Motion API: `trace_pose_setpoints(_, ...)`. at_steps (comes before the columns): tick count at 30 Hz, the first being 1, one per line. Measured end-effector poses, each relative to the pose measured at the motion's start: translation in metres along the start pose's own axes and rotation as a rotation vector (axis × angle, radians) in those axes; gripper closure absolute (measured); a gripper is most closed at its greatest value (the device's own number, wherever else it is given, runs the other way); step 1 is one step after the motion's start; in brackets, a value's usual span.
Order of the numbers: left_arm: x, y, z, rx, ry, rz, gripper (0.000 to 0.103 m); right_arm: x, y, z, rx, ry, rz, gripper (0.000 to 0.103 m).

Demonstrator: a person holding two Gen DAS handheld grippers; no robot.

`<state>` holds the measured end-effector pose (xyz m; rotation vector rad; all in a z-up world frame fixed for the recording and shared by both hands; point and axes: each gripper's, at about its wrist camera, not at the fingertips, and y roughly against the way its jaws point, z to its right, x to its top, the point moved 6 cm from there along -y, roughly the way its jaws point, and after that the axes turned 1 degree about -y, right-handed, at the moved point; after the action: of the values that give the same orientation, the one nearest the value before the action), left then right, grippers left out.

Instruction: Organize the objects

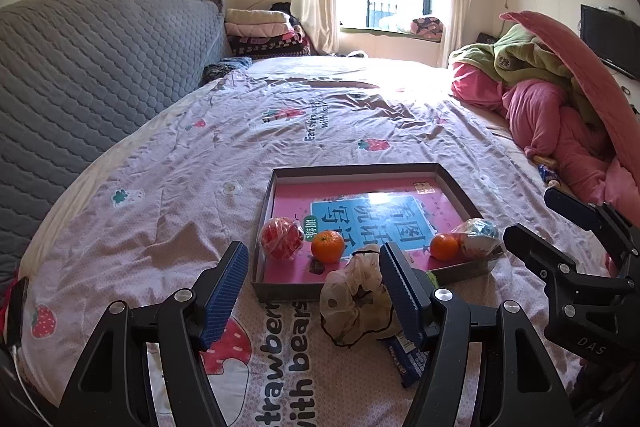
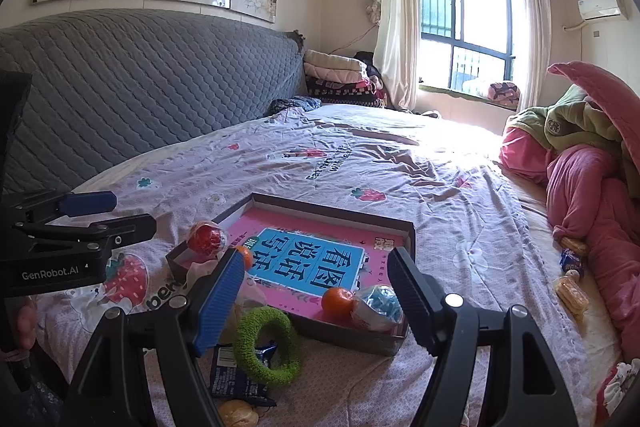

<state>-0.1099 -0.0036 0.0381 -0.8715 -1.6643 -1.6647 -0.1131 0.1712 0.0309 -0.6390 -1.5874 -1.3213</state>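
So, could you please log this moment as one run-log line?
left gripper: open, empty | right gripper: open, empty | tray: two oranges, two wrapped balls | green ring: outside on bed

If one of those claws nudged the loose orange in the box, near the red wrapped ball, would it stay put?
Probably not. The orange looks round and smooth, and it sits on the glossy book cover lining the box, so it would likely roll. The box walls should stop it. It looks firm, so a gentle squeeze probably would not squash it.
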Motion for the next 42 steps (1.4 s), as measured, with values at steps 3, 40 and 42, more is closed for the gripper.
trace_pose_setpoints(3, -0.003, 0.000, 0.001, -0.001, -0.005, -0.002, 0.033, -0.001, 0.002, -0.003, 0.002, 0.006, 0.004, 0.029)
trace_pose_setpoints(40, -0.035, 0.007, 0.005, -0.040, -0.025, -0.040, 0.033, -0.056, 0.023, -0.038, 0.016, 0.038, -0.085, 0.029)
trace_pose_setpoints(42, -0.037, 0.008, 0.004, -0.045, -0.025, -0.042, 0.033, -0.060, 0.023, -0.040, 0.016, 0.041, -0.094, 0.029)
